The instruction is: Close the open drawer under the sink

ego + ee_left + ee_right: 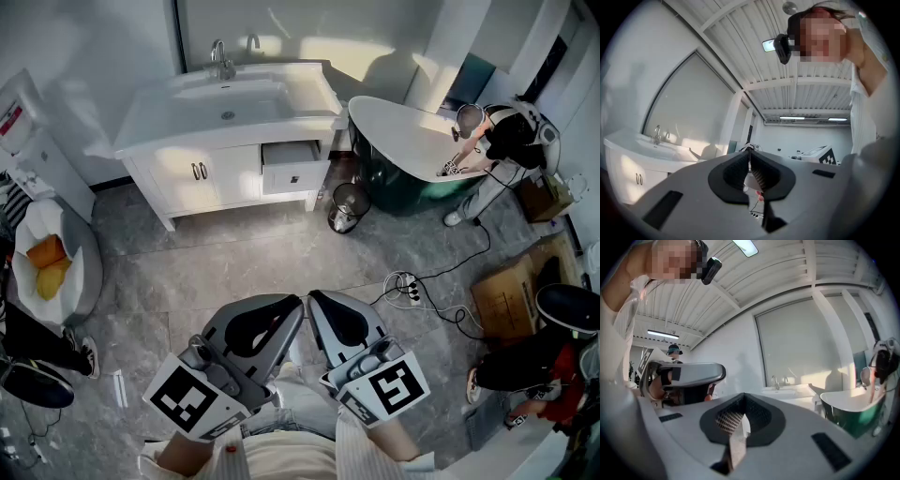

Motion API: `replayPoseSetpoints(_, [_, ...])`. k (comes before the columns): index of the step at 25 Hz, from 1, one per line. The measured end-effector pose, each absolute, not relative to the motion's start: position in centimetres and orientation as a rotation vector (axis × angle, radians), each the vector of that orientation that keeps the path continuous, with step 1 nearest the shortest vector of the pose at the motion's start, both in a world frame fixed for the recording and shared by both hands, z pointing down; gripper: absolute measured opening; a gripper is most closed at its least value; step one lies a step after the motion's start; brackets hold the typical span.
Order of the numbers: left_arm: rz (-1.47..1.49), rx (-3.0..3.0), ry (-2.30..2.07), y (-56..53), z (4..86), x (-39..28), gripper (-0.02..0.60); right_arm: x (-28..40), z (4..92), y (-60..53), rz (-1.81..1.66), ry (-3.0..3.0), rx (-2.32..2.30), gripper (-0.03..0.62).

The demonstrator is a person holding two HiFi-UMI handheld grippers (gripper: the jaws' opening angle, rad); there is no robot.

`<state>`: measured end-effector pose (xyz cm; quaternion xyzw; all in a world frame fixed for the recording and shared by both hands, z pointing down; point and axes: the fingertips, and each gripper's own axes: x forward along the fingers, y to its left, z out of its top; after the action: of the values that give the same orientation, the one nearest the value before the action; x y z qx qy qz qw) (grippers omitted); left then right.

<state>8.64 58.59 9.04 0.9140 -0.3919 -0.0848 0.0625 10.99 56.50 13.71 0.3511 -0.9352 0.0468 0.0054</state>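
White drawer with a small dark pull [293, 169] is the goal, and it lies well apart from both tools. Nearest, the left gripper [286, 314] and the right gripper [328, 309] hang side by side at the person's waist. Each is clenched on nothing, its ribbed pads pressed together in its own view. Beyond them comes bare grey tiled floor [234, 262], then a round metal waste bin [349, 206] just right of the path. The drawer juts from the right end of the white vanity cabinet [202, 169], below the sink basin [230, 103], almost dead ahead. Its long front runs left to right, so the push likely goes straight away from the person, and neither gripper is clearly nearer. Only the head view shows the drawer; the gripper views catch the basin, with their own bodies hiding the cabinet's right end.
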Motion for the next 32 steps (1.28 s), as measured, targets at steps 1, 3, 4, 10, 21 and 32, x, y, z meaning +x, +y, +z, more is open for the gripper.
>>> replayPoseSetpoints(1, [-0.259,2.759,-1.190,58.6,9.1,8.8,0.026,11.2,13.8,56.6,0.151,-2.927,1.095,0.008])
replayPoseSetpoints(3, [-0.263,2.753,-1.198,58.7,9.2,9.1,0.025,11.5,14.1,56.7,0.160,-2.925,1.089,0.009])
replayPoseSetpoints(4, [-0.264,2.750,-1.199,58.8,9.3,9.3,0.025,11.6,14.2,56.7,0.165,-2.924,1.088,0.009])
replayPoseSetpoints(10, [-0.260,2.731,-1.204,58.6,9.9,10.2,0.025,12.7,14.7,56.8,0.188,-2.921,1.095,0.009])
replayPoseSetpoints(21, [-0.270,2.738,-1.268,59.1,9.6,12.3,0.025,16.7,14.8,57.1,0.182,-2.925,1.117,0.009])
replayPoseSetpoints(32, [-0.249,2.710,-1.361,56.4,9.4,11.3,0.025,17.1,15.5,54.3,0.207,-2.931,1.082,0.009])
